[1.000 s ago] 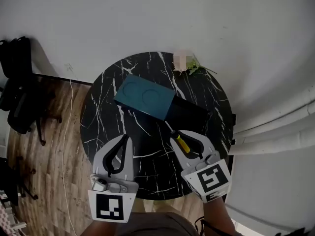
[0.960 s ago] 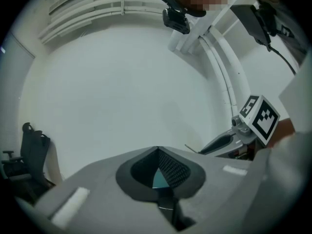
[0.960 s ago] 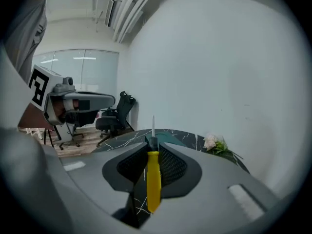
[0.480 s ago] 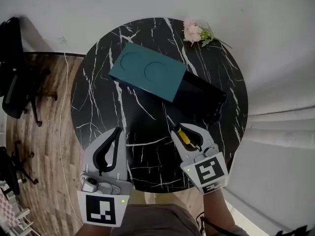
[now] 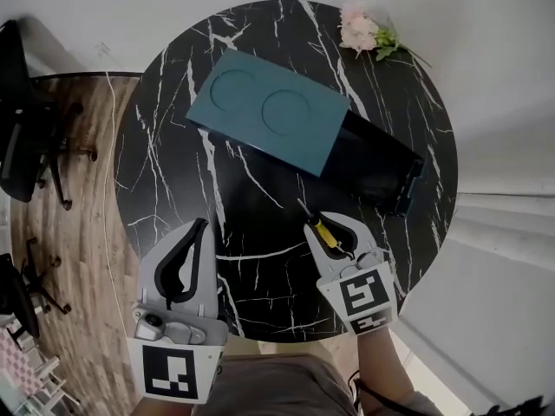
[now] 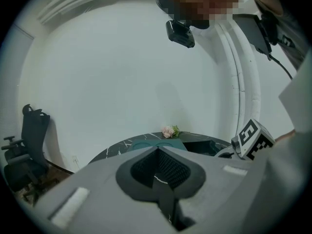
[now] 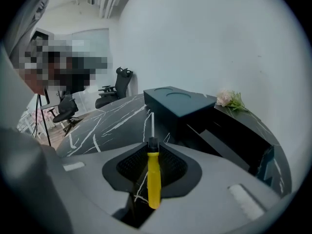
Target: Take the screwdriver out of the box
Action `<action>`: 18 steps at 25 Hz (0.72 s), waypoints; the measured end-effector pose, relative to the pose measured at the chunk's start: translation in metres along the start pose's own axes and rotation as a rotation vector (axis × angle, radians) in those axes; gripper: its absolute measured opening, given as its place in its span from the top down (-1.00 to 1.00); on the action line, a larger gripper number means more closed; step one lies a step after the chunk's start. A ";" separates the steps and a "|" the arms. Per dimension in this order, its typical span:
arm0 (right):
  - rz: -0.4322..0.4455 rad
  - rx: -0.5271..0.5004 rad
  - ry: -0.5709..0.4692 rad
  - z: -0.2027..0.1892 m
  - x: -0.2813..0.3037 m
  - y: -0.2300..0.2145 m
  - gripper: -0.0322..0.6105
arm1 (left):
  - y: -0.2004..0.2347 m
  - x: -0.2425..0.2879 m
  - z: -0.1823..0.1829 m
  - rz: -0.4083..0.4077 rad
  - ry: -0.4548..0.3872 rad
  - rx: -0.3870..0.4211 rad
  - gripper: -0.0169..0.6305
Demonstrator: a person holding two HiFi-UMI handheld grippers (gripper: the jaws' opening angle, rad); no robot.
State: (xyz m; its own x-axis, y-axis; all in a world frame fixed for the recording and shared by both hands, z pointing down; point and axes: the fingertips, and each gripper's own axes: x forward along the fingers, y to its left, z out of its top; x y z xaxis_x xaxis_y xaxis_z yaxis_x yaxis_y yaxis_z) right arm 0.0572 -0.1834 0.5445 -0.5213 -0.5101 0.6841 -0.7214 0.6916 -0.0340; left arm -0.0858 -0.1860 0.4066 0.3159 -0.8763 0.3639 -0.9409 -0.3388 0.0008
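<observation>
A black box (image 5: 381,167) lies on the round marble table (image 5: 173,189), its teal lid (image 5: 269,121) slid off to the left so the right end stands uncovered. My right gripper (image 5: 324,224) hovers over the table's near edge, in front of the box, shut on the screwdriver (image 5: 321,229) by its yellow handle (image 7: 153,177); the thin shaft points toward the box. To the left, over the near edge, my left gripper (image 5: 198,229) is shut with nothing between its jaws. In the left gripper view its tips (image 6: 157,149) meet.
A pink flower (image 5: 364,33) lies at the table's far right rim. Dark office chairs (image 5: 17,146) stand on the wooden floor to the left, with a thin cable (image 5: 108,189) beside the table. A white wall runs behind and a white curtain hangs at the right.
Both grippers have sunk toward the table's near edge, the right one still carrying the screwdriver. The head view has tilted, so the table sits higher and fuller in it.
</observation>
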 end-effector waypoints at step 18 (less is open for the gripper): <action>0.000 0.041 0.057 -0.004 0.026 -0.005 0.56 | 0.013 0.023 -0.002 -0.022 0.029 -0.002 0.94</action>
State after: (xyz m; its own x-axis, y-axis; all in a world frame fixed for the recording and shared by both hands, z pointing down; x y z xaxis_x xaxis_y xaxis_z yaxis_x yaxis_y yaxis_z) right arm 0.0489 -0.1980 0.5649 -0.4952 -0.4796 0.7245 -0.7404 0.6693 -0.0630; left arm -0.0914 -0.2096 0.4172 0.3328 -0.8584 0.3902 -0.9340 -0.3571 0.0111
